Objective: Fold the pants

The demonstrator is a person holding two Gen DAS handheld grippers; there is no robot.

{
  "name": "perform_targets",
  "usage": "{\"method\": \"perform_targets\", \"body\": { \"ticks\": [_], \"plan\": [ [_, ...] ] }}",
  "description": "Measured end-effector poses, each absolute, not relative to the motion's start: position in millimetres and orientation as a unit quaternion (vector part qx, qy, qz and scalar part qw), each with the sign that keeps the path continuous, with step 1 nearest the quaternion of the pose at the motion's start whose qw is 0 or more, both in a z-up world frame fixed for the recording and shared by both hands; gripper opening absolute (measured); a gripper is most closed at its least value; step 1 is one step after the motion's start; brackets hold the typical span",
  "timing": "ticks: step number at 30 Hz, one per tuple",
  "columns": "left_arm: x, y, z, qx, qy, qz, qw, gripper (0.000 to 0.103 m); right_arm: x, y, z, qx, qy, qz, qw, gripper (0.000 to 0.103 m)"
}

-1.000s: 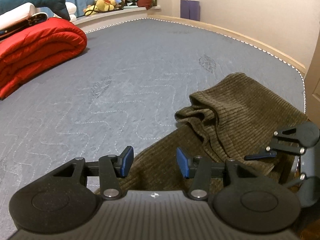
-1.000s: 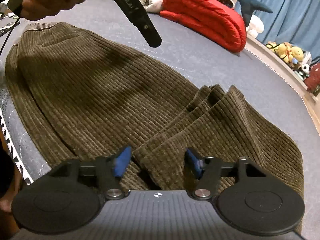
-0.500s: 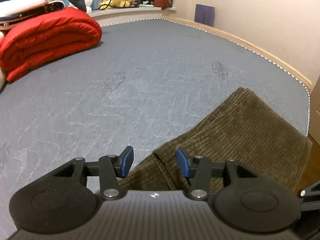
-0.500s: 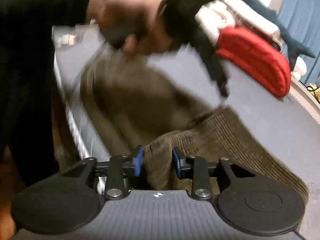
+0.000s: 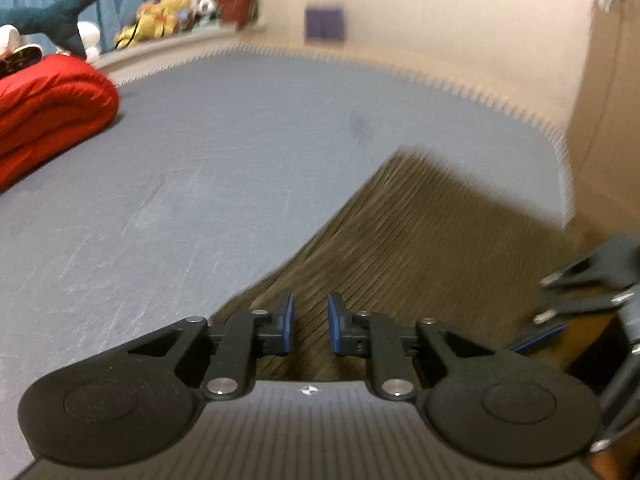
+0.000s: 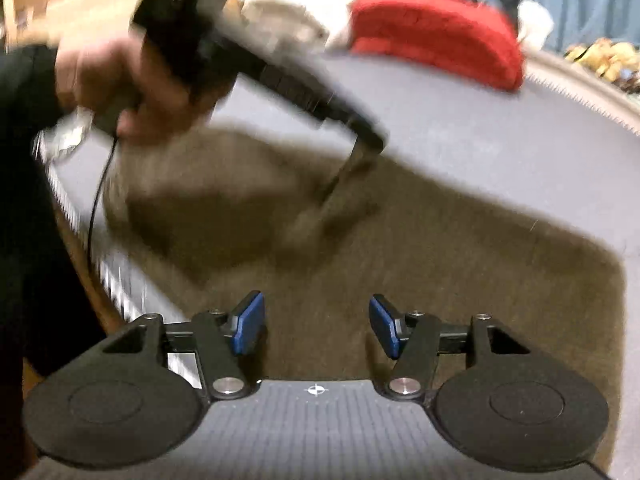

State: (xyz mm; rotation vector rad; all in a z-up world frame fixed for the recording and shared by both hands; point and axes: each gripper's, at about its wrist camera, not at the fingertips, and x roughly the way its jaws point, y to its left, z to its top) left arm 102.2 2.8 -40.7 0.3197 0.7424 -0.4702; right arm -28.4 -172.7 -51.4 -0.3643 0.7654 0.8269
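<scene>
Figure. Two hand-held grippers over brown corduroy pants [image 6: 420,240] spread flat at the near corner of a grey mattress [image 5: 240,152].

Left gripper [image 5: 311,322]: jaws closing, a narrow gap left between the blue pads; pants fabric lies in and just beyond that gap, its edge running off to the left of the jaws. Blur hides whether the pads already press on the cloth.

Right gripper [image 6: 317,326]: jaws opening and well apart; the pants lie below and ahead of them, with nothing pinched between the pads. Ahead and to the left, a hand [image 6: 132,84] carries the other gripper down onto the cloth.

Risks, as judged:
- The closing pads may catch only the top layer, so the layers would separate and the fold would come out crooked.
- A grip so near the fabric's edge could slip once the cloth is lifted.
- The pants lie close to the mattress corner, so a pull toward the jaws could drag them over the side.
- Both views are smeared by motion, so a hurried pinch may miss its mark.

Containers: none in view. A red rolled quilt [image 5: 48,112] and soft toys [image 5: 160,20] lie far beyond the jaws.
</scene>
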Motion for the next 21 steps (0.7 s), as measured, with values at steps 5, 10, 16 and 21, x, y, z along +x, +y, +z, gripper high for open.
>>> {"method": "perform_targets", "body": {
  "ticks": [5, 10, 16, 21],
  "plan": [
    [121.4, 9.8, -56.9, 0.158, 0.388, -0.158, 0.894, 0.025, -27.2, -183.0, -43.1, -0.177, 0.353, 0.360, 0.845, 0.058],
    [111.8, 13.1, -32.8, 0.140, 0.345, -0.159, 0.915, 0.026, 3.4, -241.1, -6.2, -0.077, 0.319, 0.201, 0.923, 0.070],
    [106.5, 4.8, -27.1, 0.140, 0.327, -0.185, 0.916, 0.030, 39.6, -330.2, -24.2, 0.084, 0.408, 0.068, 0.907, 0.077],
    [103.1, -4.3, -29.6, 0.146, 0.326, -0.198, 0.913, 0.031, 39.0, -345.5, -50.0, 0.104, 0.445, 0.049, 0.888, 0.078]
  ]
}}
